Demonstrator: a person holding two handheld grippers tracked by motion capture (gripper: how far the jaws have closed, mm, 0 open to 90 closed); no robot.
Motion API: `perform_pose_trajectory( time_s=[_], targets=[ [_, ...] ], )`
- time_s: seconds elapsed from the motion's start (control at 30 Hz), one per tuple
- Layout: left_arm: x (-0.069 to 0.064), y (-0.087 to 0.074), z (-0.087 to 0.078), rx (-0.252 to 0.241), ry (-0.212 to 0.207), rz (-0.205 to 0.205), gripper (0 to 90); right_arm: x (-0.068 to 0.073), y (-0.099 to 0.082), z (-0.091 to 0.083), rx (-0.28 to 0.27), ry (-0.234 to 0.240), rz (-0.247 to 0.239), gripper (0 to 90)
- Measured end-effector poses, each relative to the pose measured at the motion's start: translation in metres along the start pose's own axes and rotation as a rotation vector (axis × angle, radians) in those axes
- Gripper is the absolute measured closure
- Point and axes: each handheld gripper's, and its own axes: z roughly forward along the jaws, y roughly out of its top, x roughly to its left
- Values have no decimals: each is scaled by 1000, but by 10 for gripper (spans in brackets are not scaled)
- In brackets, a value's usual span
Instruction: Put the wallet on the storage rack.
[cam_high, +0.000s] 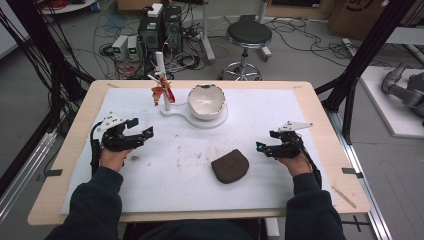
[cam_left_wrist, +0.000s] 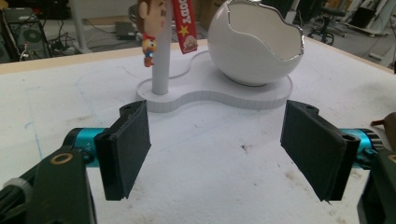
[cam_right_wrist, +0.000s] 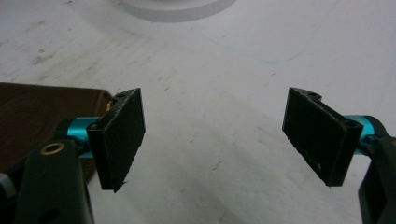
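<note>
Grippers: left (cam_high: 142, 131), right (cam_high: 261, 146), jaws apart, 1 brown pouch (cam_high: 230, 165), 1 bowl (cam_high: 206, 101)

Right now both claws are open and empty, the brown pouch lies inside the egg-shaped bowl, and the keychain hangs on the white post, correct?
Not quite: the brown pouch lies on the white mat, near the right claw, not inside the egg-shaped bowl. The high view shows this.

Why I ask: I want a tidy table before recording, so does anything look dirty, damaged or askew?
The white mat carries brown smudges and specks near its middle. The egg-shaped bowl has a jagged rim, which looks like its design rather than damage. The brown pouch lies flat, and nothing is spilled.
</note>
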Motion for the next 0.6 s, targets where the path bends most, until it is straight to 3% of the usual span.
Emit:
perform_pose_trajectory(
  time_s=[0.07,0.1,0.2,0.43,0.53,0.6],
  targets=[
    [-1,0,1,2,-3,3,240,1,-1,2,11,24,1,213],
    [-3,0,1,7,-6,4,240,4,-1,6,33,92,14,213],
    [-7,-1,2,21,-18,10,240,9,-2,12,55,169,23,209],
    [-11,-3,8,42,-36,15,240,29,-4,31,127,261,-17,206],
    [-12,-3,10,48,-48,17,240,29,-4,33,131,287,-1,209],
    [-13,-3,10,49,-52,17,241,27,-4,33,112,334,37,210]
  ],
)
